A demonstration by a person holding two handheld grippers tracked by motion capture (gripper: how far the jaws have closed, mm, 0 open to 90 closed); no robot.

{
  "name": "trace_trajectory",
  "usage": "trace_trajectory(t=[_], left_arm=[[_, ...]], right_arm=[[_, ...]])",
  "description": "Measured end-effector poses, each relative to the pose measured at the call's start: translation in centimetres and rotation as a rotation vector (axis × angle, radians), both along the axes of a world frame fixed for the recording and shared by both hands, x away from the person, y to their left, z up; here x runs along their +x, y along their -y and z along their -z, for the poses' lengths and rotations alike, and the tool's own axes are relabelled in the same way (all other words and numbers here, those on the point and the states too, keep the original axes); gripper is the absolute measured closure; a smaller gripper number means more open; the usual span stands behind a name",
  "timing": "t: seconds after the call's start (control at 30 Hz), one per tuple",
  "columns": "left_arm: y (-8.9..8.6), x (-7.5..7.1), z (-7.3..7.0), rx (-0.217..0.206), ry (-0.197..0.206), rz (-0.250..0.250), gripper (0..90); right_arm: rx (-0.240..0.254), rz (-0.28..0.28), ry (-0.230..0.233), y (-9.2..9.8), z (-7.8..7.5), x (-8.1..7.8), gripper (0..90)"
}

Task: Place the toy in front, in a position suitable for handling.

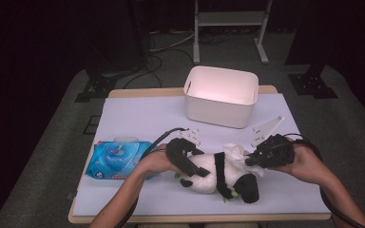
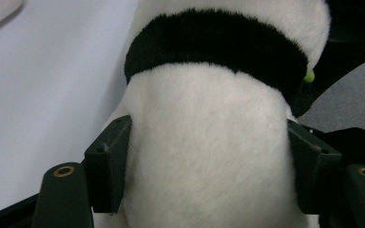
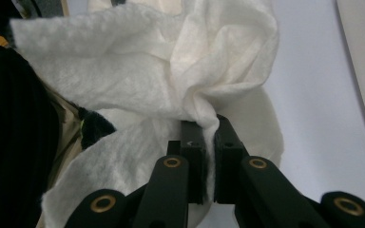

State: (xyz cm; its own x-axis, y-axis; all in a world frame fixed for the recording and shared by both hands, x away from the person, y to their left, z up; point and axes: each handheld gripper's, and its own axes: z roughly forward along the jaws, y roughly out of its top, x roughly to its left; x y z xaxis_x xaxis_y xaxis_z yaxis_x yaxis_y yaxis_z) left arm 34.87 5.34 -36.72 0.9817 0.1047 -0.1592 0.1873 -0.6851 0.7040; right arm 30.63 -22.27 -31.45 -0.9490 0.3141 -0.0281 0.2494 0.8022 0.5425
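On the table (image 1: 138, 111), left gripper (image 2: 209, 175) clamps the plush panda (image 2: 209, 156); right gripper (image 3: 209, 156) pinches a wet wipe (image 3: 171, 76) tightly. Wiping comes next: rub gently.

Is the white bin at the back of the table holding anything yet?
No: in the high view the white bin shows only its bare inner walls, while the wipe and the plush panda lie in front of it.

Black-and-white plush panda (image 1: 216, 175) lying on its side on the table, crumpled white wipe (image 3: 171, 71) against it
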Motion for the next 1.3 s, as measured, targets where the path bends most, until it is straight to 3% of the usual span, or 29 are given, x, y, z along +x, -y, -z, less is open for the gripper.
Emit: trace_trajectory(t=[0.23,0.27,0.43,0.6,0.7,0.83,0.93,1.1,1.3], left_arm=[[-0.5,0.4,-0.9,0.022,0.077,-0.052,29.3],[-0.6,0.7,-0.9,0.024,0.106,-0.075,29.3],[-1.0,1.5,-0.4,0.01,0.113,-0.094,29.2],[-0.8,1.2,0.0,0.0,0.125,-0.068,28.6],[-0.7,1.0,0.1,0.005,0.12,-0.072,27.7],[-0.9,0.7,0.6,0.004,0.061,-0.078,16.4],[-0.8,0.4,0.6,-0.016,0.044,-0.093,9.8],[-0.8,0.2,0.1,-0.031,0.031,-0.093,7.7],[-1.1,0.0,-0.4,-0.005,0.025,-0.095,5.6]], right_arm=[[-0.009,0.01,0.023,-0.9,-0.9,1.3,84.7],[-0.021,0.018,0.029,-1.2,-1.0,2.1,84.7],[-0.021,0.036,0.016,-1.8,-1.2,3.7,84.7],[0.005,0.029,-0.008,-2.7,-1.4,5.0,84.3],[-0.003,0.027,-0.017,-3.3,-1.2,5.3,84.4],[-0.024,0.003,-0.039,-3.8,-0.3,5.0,84.6],[-0.022,0.001,-0.046,-3.6,0.0,4.4,84.5],[-0.003,0.001,-0.071,-2.5,0.5,3.6,84.7],[0.001,-0.013,-0.083,-1.8,1.1,2.4,84.6]])
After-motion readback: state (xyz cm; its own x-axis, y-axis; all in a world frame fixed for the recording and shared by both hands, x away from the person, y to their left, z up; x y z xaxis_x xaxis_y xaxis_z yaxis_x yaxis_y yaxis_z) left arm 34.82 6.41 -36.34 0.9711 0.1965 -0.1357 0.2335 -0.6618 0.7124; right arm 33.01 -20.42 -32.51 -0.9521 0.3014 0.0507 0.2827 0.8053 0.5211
